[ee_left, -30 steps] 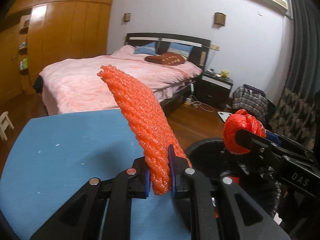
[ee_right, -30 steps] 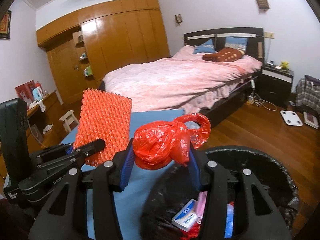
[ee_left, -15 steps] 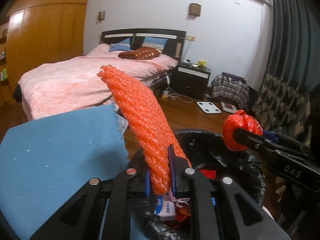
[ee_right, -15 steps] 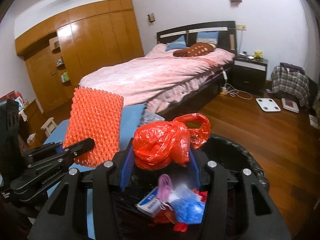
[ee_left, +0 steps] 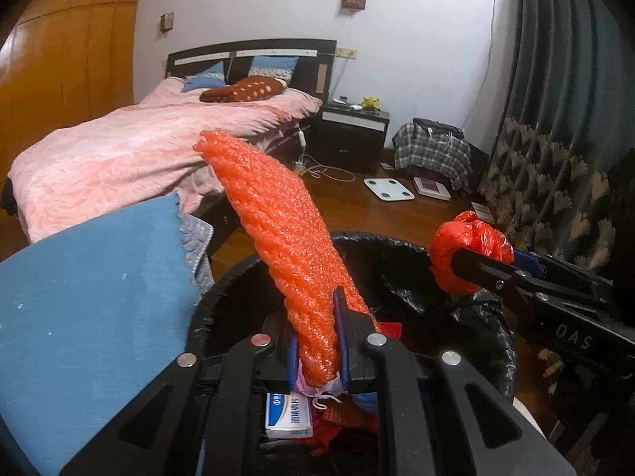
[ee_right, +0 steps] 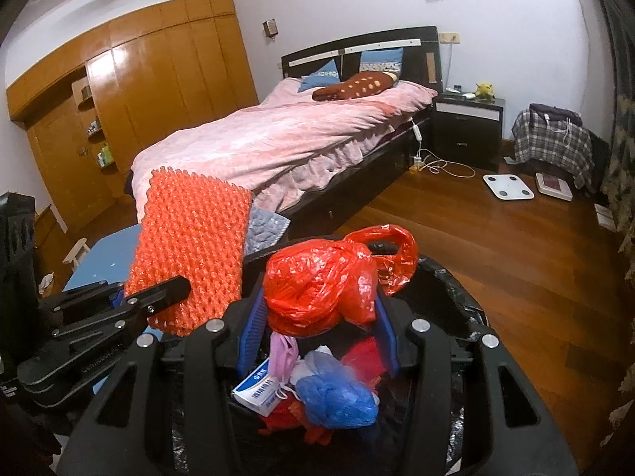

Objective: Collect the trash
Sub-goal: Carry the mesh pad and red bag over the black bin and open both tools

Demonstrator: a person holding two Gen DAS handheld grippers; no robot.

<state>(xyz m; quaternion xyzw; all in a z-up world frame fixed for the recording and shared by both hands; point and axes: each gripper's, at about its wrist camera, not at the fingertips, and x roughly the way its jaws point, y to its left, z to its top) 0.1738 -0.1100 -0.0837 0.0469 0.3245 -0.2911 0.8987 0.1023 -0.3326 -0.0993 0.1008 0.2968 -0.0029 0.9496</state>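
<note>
My left gripper [ee_left: 319, 341] is shut on an orange foam net sheet [ee_left: 285, 238], held upright over the black lined trash bin [ee_left: 492, 317]. The sheet also shows in the right wrist view [ee_right: 190, 261]. My right gripper [ee_right: 317, 317] is shut on a crumpled red plastic bag [ee_right: 321, 289], also above the bin [ee_right: 468, 301]; the bag shows in the left wrist view [ee_left: 464, 254]. Inside the bin lie a white and blue box [ee_right: 258, 390], a blue bag [ee_right: 337, 392] and red scraps.
A blue table [ee_left: 87, 293] is left of the bin. A bed with a pink cover [ee_right: 278, 135] stands behind. A nightstand [ee_right: 468, 127], a white scale [ee_right: 508, 187] and a plaid bag [ee_right: 555, 142] stand on or by the wooden floor. A dark curtain [ee_left: 563, 79] hangs at the right.
Both grippers have moved from over the blue table to over the trash bin, each still holding its item. The bin's contents have come into view.
</note>
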